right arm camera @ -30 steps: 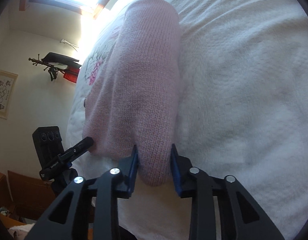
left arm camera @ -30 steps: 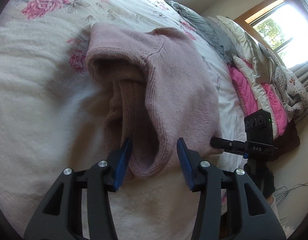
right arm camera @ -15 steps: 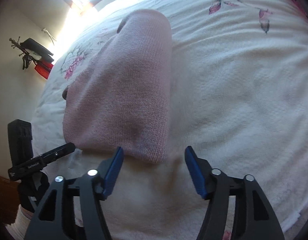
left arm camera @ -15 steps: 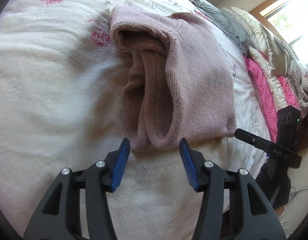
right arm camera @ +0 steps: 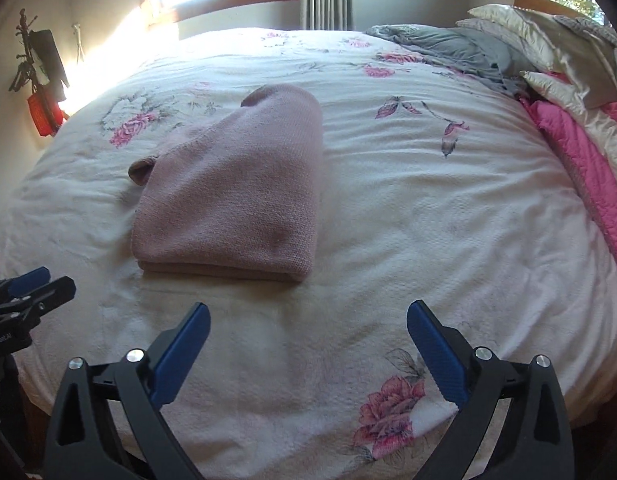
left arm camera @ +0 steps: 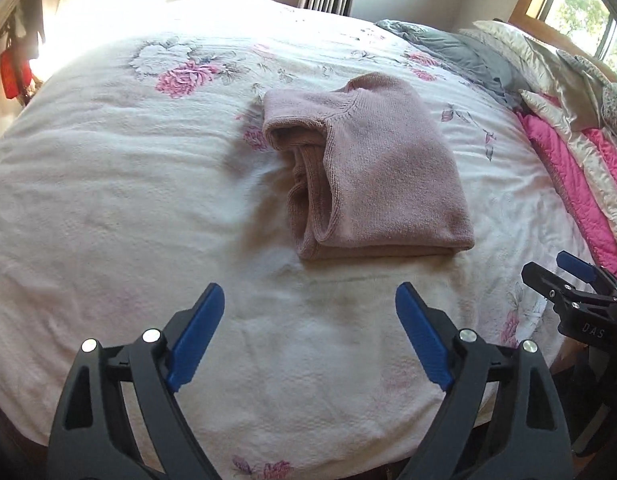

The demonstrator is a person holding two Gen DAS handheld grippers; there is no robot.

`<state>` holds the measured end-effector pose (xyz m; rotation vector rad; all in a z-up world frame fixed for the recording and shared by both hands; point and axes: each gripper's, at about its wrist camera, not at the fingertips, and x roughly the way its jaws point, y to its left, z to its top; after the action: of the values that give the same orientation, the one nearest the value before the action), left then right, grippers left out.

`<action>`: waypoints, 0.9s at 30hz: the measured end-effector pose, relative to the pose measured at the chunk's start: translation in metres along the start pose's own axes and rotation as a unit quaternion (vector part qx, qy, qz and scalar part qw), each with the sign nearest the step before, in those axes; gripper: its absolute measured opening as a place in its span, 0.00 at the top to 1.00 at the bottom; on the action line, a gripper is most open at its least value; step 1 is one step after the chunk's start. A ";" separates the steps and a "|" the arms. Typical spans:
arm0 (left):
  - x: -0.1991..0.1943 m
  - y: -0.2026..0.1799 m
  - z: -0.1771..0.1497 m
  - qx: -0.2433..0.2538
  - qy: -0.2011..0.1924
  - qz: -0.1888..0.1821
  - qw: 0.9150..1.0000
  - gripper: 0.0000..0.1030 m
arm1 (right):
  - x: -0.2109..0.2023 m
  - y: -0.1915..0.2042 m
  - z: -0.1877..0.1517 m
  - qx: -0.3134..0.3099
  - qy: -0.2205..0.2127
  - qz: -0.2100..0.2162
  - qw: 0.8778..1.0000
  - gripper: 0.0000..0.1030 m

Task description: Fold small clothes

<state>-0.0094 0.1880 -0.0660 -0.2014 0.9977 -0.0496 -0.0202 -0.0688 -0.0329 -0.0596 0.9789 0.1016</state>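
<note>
Across the bed (left arm camera: 108,208) spreads a white floral cover, with pillows (right arm camera: 548,36) and a pink quilt (right arm camera: 580,152) heaped along its right side. Near the middle lies the pink sweater (left arm camera: 380,168) — folded into a neat block, touched by neither claw. Both the left gripper (left arm camera: 309,320) and the right gripper (right arm camera: 308,334) hover near its front edge — jaws spread wide, holding nothing.
</note>
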 end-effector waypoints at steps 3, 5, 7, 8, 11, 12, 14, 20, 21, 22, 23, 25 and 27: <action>-0.014 -0.001 -0.007 -0.005 -0.005 0.014 1.000 0.15 | -0.014 0.003 -0.005 0.000 -0.003 -0.010 1.000 0.04; -0.022 0.000 -0.012 -0.007 -0.012 0.021 1.000 0.15 | -0.024 0.004 -0.008 0.003 -0.008 0.004 1.000 0.04; -0.029 -0.001 -0.017 -0.005 -0.017 0.028 0.999 0.15 | -0.032 0.004 -0.010 0.010 -0.011 0.020 1.000 0.04; -0.032 -0.002 -0.019 -0.003 -0.019 0.030 0.999 0.15 | -0.036 0.004 -0.012 0.011 -0.011 0.023 1.000 0.04; -0.042 -0.006 -0.026 0.001 -0.026 0.036 0.999 0.15 | -0.047 0.009 -0.016 0.006 -0.019 0.017 1.000 0.04; -0.044 -0.007 -0.028 0.003 -0.030 0.039 0.999 0.15 | -0.050 0.011 -0.018 0.005 -0.021 0.014 1.000 0.04; -0.049 -0.011 -0.031 0.008 -0.036 0.046 0.998 0.15 | -0.055 0.012 -0.021 0.004 -0.023 0.010 1.000 0.04; -0.057 -0.015 -0.038 0.008 -0.045 0.054 0.997 0.15 | -0.064 0.013 -0.027 0.012 -0.020 0.005 1.000 0.04; -0.058 -0.015 -0.039 0.008 -0.046 0.056 0.997 0.15 | -0.064 0.013 -0.028 0.013 -0.020 0.004 1.000 0.04; -0.058 -0.015 -0.040 0.008 -0.046 0.058 0.997 0.15 | -0.065 0.013 -0.030 0.014 -0.020 0.003 1.000 0.04; -0.057 -0.015 -0.041 0.007 -0.045 0.058 0.997 0.15 | -0.065 0.013 -0.031 0.015 -0.019 0.003 1.000 0.04; -0.057 -0.015 -0.042 0.005 -0.042 0.058 0.997 0.15 | -0.066 0.012 -0.033 0.015 -0.018 0.004 1.000 0.04; -0.056 -0.016 -0.043 0.006 -0.041 0.058 0.997 0.15 | -0.066 0.013 -0.034 0.014 -0.018 0.003 1.000 0.04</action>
<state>-0.0749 0.1740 -0.0391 -0.1337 0.9252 0.0592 -0.0858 -0.0634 0.0030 -0.0282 0.9443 0.0942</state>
